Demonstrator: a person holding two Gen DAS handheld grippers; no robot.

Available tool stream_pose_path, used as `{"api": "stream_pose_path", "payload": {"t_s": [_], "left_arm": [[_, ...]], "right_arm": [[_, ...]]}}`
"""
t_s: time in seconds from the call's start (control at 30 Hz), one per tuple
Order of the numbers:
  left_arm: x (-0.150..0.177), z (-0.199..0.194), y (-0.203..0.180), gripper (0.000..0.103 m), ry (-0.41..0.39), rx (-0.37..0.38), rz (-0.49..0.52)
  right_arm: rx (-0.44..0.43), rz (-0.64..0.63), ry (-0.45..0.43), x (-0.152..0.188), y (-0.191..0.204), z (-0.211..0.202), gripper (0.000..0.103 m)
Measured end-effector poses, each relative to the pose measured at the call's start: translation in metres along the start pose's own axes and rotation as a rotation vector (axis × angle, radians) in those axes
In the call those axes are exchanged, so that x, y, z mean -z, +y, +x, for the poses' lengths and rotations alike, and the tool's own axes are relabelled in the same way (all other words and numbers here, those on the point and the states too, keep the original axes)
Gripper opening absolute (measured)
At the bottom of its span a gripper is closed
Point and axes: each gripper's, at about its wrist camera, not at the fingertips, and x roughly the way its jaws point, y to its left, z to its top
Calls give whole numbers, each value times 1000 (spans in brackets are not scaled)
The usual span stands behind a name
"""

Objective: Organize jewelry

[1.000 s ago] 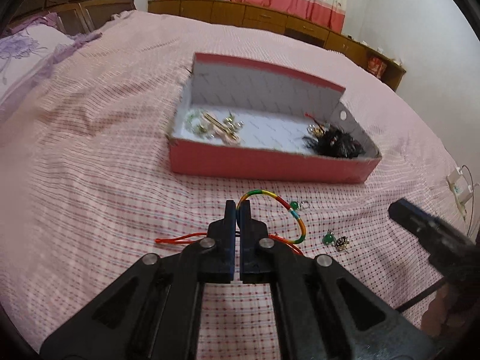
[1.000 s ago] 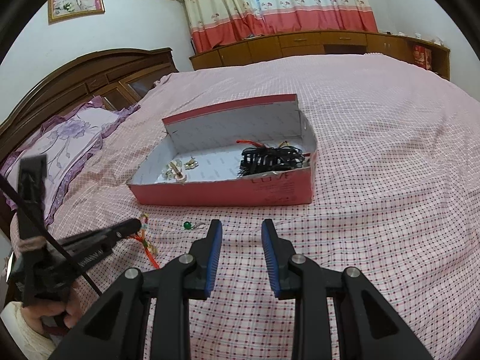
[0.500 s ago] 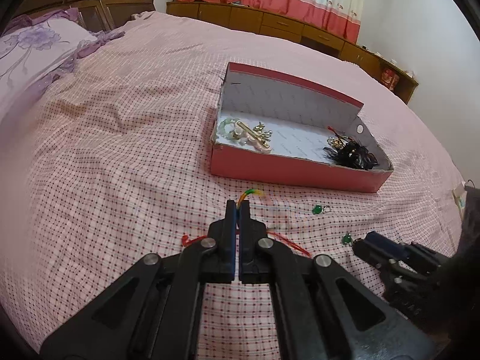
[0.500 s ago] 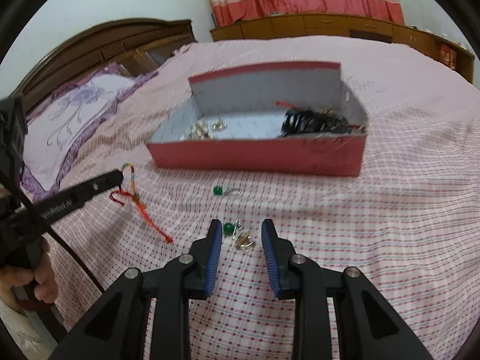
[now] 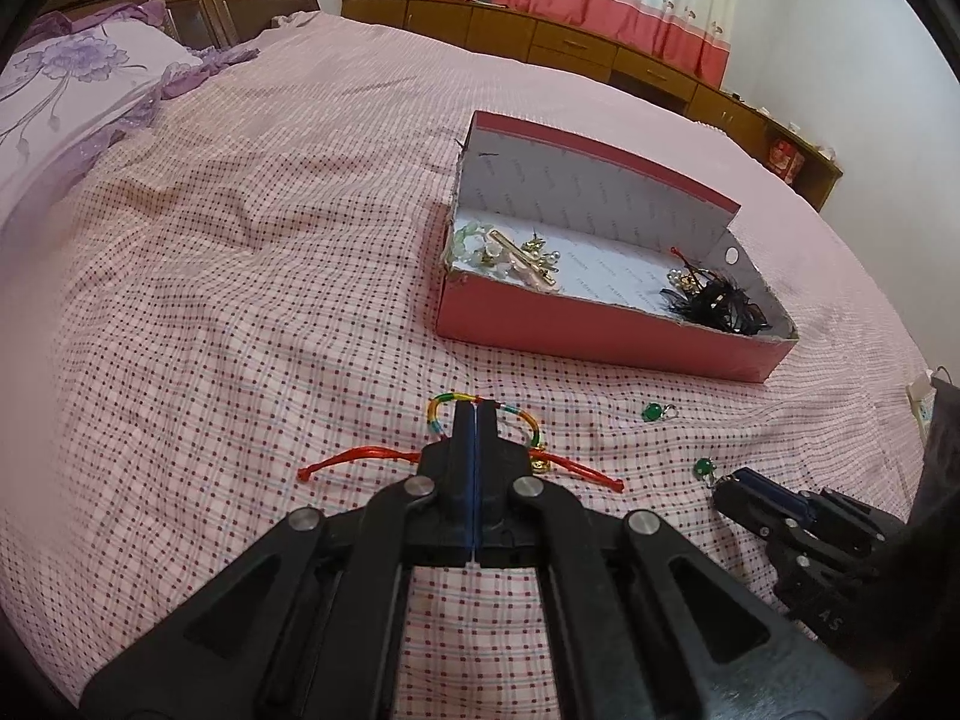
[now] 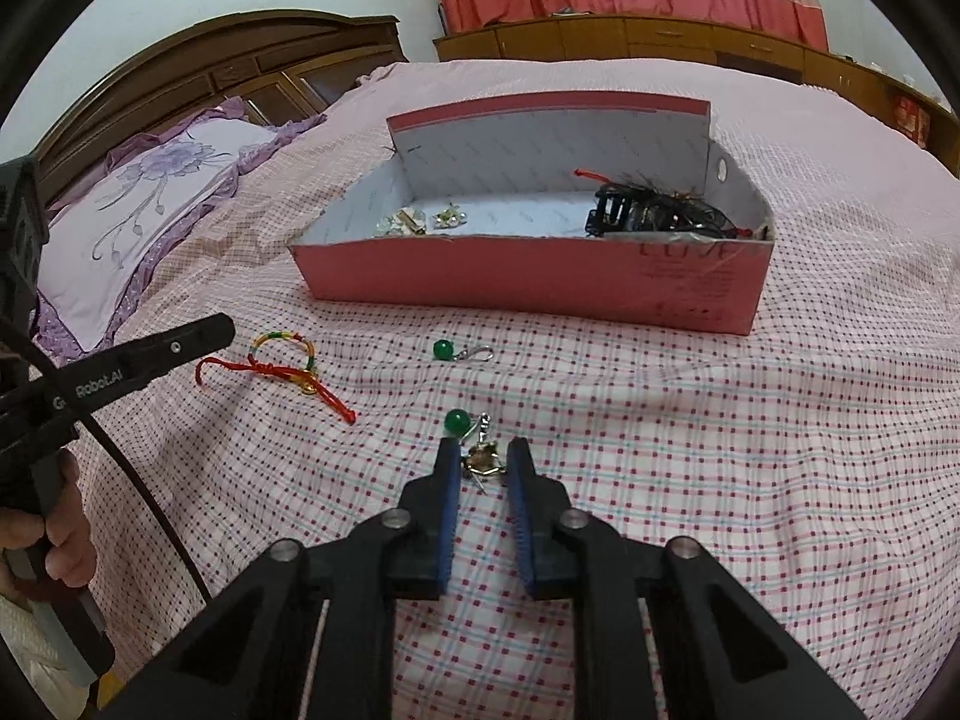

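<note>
My right gripper is closing its jaws around the small gold charm of a green-bead earring lying on the checked bedspread; the pads do not look pressed onto it yet. To do this well I should keep the tips low against the cloth and squeeze on the charm itself, not the thin hook (it would likely slip out). My left gripper is fully closed, its tips over the rainbow-and-red cord bracelet, and I cannot tell whether any cord is pinched. Both tools slope down toward the bed. The pink box, already holding some pieces, sits just beyond; a second green-bead earring lies loose before it.
</note>
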Motion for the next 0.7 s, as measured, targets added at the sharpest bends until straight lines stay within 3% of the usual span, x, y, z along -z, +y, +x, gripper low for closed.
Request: {"api": "stream_pose_path", "payload": {"t_s": [0.43, 0.53, 0.7], "left_arm": [[4, 14, 10, 0, 56, -2, -31], [5, 19, 11, 17, 69, 3, -46], [2, 34, 12, 19, 79, -2, -45]], "right_arm": [[-21, -26, -80, 5, -3, -48, 17], [-15, -12, -95, 2, -8, -53, 17], [-9, 7, -104, 0, -13, -55, 17]]}}
